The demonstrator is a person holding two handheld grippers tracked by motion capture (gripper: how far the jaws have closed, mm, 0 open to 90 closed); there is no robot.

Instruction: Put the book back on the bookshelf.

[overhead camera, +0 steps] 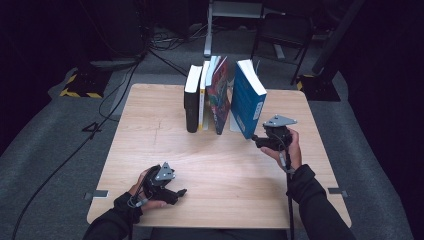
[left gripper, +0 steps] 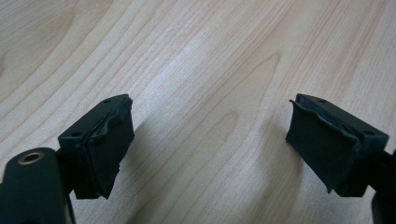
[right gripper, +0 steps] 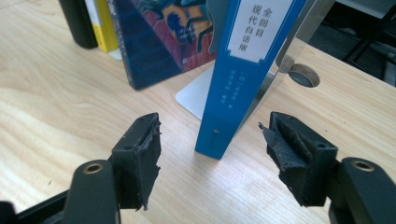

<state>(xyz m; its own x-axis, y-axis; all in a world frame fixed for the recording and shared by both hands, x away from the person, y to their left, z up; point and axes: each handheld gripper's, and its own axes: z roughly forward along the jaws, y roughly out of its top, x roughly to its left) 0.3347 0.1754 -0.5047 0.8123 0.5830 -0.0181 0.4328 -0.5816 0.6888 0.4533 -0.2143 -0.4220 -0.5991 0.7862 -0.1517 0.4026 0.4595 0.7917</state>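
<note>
Shelving step: tall blue hardcover book (right gripper: 243,79) leaning among upright books, right gripper (right gripper: 212,154) released before its spine, left gripper (left gripper: 205,149) idle, released; next, likely straightening.

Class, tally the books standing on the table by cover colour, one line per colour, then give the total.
Black book: 1
Yellow book: 1
Multicoloured book: 1
Blue book: 1
Total: 4. A thinner pale book may stand behind the multicoloured one; I cannot tell for sure.
</note>
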